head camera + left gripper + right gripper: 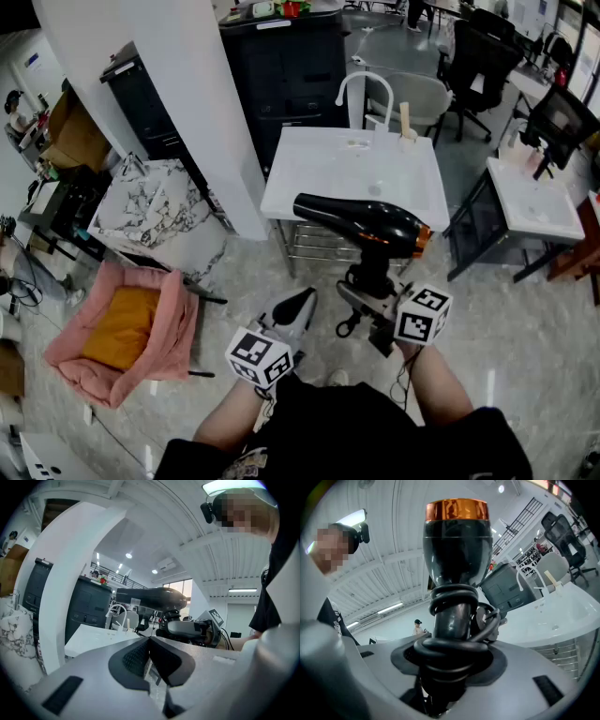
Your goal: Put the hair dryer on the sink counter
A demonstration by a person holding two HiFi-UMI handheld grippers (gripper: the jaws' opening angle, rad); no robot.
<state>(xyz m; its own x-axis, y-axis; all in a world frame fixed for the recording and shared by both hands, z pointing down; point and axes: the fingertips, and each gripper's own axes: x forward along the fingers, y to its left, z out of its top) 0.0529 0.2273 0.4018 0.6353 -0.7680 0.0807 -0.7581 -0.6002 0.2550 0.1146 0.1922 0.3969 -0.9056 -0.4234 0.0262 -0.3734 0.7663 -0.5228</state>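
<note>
A black hair dryer (361, 224) with an orange rear ring is held up in the air in front of the white sink counter (314, 178). Its cord is wound round the handle (453, 616). My right gripper (367, 292) is shut on that handle from below, and the dryer's body (457, 541) rises straight ahead in the right gripper view. My left gripper (298, 307) hangs lower to the left, jaws together with nothing between them. From the left gripper view the dryer (150, 597) shows side-on above the counter (96, 639).
A white faucet (367, 94) and a small cup with a stick (407, 131) stand at the counter's back edge. A white pillar (187, 103) rises at the left, with a marble-patterned box (141, 206) and a pink cushioned seat (127, 333) beyond it. A second white table (534, 202) stands at the right.
</note>
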